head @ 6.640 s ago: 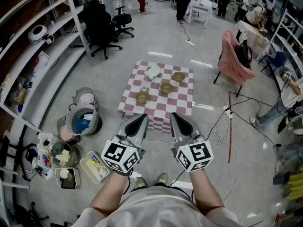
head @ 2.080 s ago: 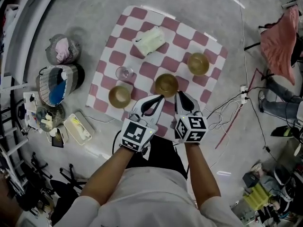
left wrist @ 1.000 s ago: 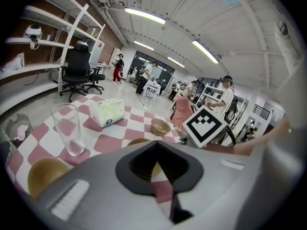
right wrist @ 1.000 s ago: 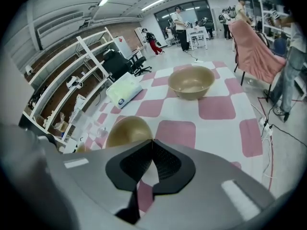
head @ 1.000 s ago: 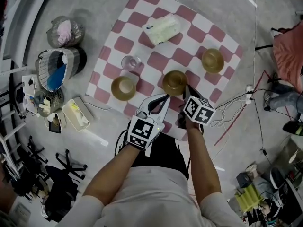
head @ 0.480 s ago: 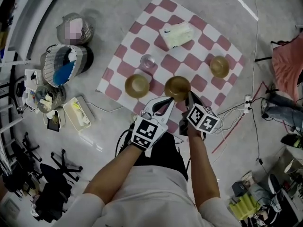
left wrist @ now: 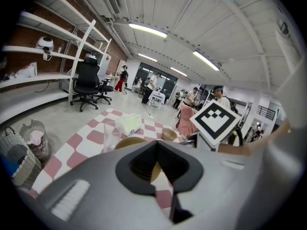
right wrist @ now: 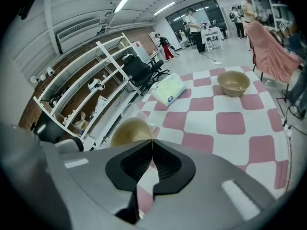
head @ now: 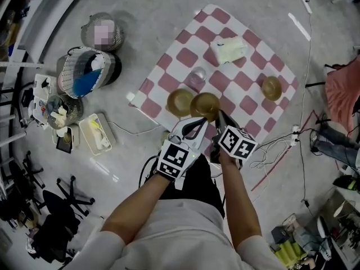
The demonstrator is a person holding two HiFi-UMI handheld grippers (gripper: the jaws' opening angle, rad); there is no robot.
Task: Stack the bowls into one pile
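Pinching bowl (right wrist: 128,130) rim between right gripper (right wrist: 152,142) fingers, beside second bowl (head: 180,102).

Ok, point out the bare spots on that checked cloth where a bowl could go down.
Widest: the cloth between middle bowl, right bowl and soft pack. Also the far corner beyond the glass, left of the pack. Crowded at the near edge: left bowl, middle bowl in the right tongs, left tongs alongside.

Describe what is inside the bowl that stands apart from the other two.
The bowl looks empty: only its bare inner wall shows. In the right gripper view its near wall covers the bottom.
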